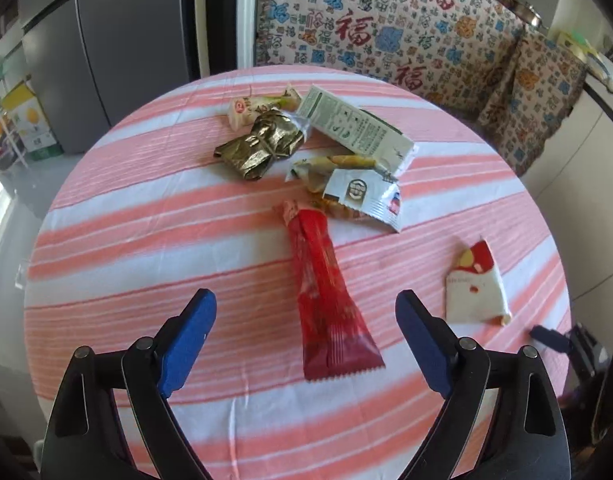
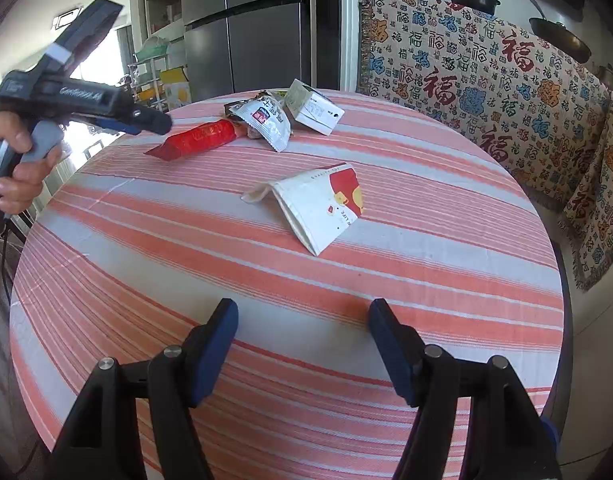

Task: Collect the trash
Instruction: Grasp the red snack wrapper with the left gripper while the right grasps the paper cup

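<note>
Trash lies on a round table with a pink-and-white striped cloth [image 1: 146,240]. A long red wrapper [image 1: 326,304] lies between the fingers of my open left gripper [image 1: 306,312], which hovers above its near end. Beyond it lie a white sachet [image 1: 366,200], a green-white carton [image 1: 350,124], a crumpled gold wrapper [image 1: 258,146] and a cream wrapper [image 1: 258,106]. A flattened white-and-red paper cup [image 1: 476,288] lies to the right. My right gripper [image 2: 302,320] is open and empty, short of that paper cup [image 2: 326,204]. The left gripper [image 2: 78,96] also shows, above the red wrapper [image 2: 198,138].
A sofa under a patterned cloth [image 2: 486,80] stands behind and right of the table. A grey refrigerator [image 2: 246,28] stands at the back. Shelves with boxes [image 1: 26,120] are at the left. The table edge [image 2: 562,280] drops off at the right.
</note>
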Available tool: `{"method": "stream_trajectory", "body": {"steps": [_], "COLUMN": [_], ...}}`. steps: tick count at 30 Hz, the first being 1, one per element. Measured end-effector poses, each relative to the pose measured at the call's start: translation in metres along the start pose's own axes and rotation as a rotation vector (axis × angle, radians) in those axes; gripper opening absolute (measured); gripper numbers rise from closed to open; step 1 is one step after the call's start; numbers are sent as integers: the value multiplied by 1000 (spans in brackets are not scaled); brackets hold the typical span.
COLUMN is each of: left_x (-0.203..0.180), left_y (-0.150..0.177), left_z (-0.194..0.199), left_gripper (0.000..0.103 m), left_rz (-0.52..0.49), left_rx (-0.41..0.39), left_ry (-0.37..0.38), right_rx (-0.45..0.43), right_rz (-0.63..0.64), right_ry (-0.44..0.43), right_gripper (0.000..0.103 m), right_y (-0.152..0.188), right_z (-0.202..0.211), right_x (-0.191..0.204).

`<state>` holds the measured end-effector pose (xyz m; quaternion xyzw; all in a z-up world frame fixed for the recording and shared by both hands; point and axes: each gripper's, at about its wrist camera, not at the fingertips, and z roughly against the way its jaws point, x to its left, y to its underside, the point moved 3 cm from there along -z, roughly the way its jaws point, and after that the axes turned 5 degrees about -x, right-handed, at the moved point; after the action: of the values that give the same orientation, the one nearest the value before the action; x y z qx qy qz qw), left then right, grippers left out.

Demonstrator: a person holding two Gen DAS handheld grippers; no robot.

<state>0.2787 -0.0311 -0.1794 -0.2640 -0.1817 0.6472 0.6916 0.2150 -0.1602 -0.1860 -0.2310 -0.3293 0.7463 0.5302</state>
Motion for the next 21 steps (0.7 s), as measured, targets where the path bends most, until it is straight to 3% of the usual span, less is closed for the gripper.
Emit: {"method": "stream_trajectory", "body": {"steps": [2, 3, 4, 6, 8, 13, 16, 18, 19, 20, 21], "left_x": [3, 3, 4, 5, 5, 8, 4, -1, -3, -4, -5], "left_y": [-3, -2, 0, 5, 16, 65, 96, 104, 104, 104, 103], "left_z": [-20, -27, -32, -29, -20, 23, 38, 43, 43, 44, 44], "left_gripper": [82, 64, 53, 23, 19, 19, 26, 54, 63, 72, 73], "left_rz": [19, 21, 23, 6, -3, 23, 31, 11, 1, -4, -10], "left_rx": [26, 38, 47, 19, 17, 2, -5, -38, -50, -62, -74], "left_ry": [-35, -33, -28, -46, -32, -31, -21, -34, -42, -49, -50], "right_rx": [-3, -3, -6, -14, -11, 21, 43, 73, 93, 108, 124], "right_rz": [-1, 0, 0, 4, 8, -32, -186, -346, -423, -488, -547], "right_ry": [-2, -3, -4, -6, -10, -37, -93, -131, -137, -128, -108], "right_gripper": [69, 69, 70, 70, 70, 70, 70, 70, 72, 82, 86], "right_y": [0, 1, 1, 3, 4, 2, -1, -5, -9, -12, -17], "right_z": [0, 0, 1, 2, 2, 4, 4, 1, -3, -7, -11], "right_x": [0, 0, 0, -1, -1, -7, -23, -38, -45, -50, -55]}}
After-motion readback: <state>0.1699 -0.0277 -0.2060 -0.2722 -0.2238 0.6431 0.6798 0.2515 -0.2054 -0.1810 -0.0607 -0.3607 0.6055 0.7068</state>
